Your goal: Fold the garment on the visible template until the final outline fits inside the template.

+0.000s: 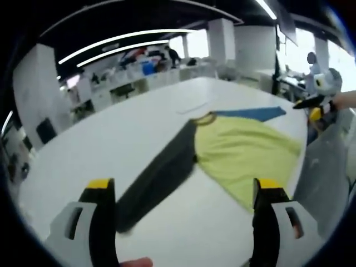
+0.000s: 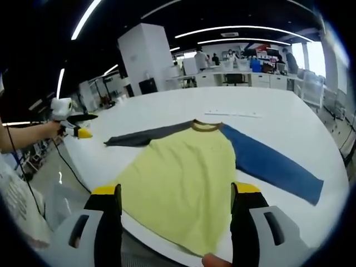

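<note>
1. A yellow shirt with one grey sleeve and one blue sleeve lies spread flat on a white table, hem toward the near edge.
2. The right tool hovers above the hem, jaws wide apart and holding nothing; the left tool, equally open and empty, looks along the grey sleeve from its cuff end.
3. Risk: the hem lies close to the table's edge, so a careless pull could drag fabric over it.
4. Risk: no template outline is discernible, so a fold could finish too wide.
5. Behind, an open-plan office with a white pillar, strip lights, desks and distant people.
</note>
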Demonstrator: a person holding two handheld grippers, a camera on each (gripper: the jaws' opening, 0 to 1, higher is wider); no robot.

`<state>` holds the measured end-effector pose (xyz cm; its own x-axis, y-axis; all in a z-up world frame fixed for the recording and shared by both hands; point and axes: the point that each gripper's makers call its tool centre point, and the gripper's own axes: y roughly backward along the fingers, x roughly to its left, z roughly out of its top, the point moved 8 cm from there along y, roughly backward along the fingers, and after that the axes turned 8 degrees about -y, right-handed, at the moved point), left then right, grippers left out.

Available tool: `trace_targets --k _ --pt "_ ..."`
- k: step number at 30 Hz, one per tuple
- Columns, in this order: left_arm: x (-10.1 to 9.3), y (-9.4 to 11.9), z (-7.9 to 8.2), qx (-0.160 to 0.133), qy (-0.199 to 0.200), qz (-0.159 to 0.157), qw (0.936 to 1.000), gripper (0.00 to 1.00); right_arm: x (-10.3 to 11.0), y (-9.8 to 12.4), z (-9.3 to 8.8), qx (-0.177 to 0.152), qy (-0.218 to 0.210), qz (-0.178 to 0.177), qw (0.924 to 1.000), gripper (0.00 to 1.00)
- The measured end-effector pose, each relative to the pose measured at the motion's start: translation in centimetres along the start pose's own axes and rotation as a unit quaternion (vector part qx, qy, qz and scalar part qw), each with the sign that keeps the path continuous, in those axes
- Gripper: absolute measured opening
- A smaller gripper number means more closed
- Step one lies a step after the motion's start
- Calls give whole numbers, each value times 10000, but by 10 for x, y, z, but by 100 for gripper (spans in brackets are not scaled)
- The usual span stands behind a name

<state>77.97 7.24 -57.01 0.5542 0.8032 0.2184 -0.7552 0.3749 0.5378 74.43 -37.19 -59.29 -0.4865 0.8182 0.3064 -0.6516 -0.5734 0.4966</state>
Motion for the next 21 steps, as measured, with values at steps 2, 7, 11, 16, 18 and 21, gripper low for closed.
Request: trace_targets --k 2,7,11,16,18,21 --pt "-5 0 0 4 -11 -26 10000 99 -1 0 2 -6 37 12 10000 80" --pt "-10 2 0 -85 124 -118 9998 99 -3 1 5 -17 111 60 9999 81" --pt "-25 3 5 -165 229 -144 9995 99 -4 0 5 -9 137 87 9999 81" --pt "-46 2 3 -175 360 -215 9990 99 -4 -2 4 -21 132 115 9998 82" --pt "-54 2 2 -167 419 -245 9987 99 -4 -1 3 -19 140 128 9998 82" --pt "-63 4 2 -177 454 -278 9984 99 -4 -1 2 -8 137 144 9998 82"
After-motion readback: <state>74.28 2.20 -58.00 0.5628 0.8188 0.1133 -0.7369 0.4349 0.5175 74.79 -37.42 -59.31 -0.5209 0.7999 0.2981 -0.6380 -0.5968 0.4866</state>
